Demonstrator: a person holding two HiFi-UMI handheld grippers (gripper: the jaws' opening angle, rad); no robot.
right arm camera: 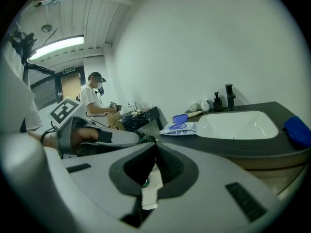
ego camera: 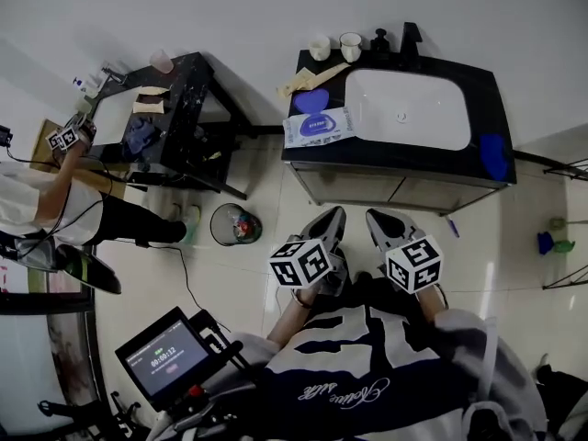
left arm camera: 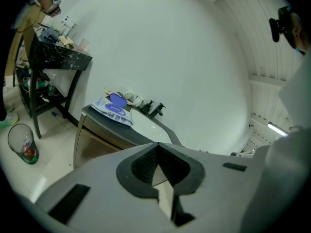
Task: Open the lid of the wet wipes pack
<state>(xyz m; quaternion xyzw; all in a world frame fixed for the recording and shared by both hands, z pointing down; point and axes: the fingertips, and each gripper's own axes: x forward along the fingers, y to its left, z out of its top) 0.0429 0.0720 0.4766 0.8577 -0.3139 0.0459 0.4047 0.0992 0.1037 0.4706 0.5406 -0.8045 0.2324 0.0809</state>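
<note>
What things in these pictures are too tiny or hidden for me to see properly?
- Print on the wet wipes pack: too small to read in every view.
- Inside the cups: the head view is too far off, and the right gripper view shows only their sides.
- Rubbish in the bin: a small colourful blur in the head and left gripper views.
- Blue thing right of the sink: too blurry to name.

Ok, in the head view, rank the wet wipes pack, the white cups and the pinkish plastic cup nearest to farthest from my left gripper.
1. The wet wipes pack, front left of the sink counter, ahead of the left gripper.
2. The white cups, at the counter's back edge.
3. The pinkish plastic cup, far left on the black side table.
</note>
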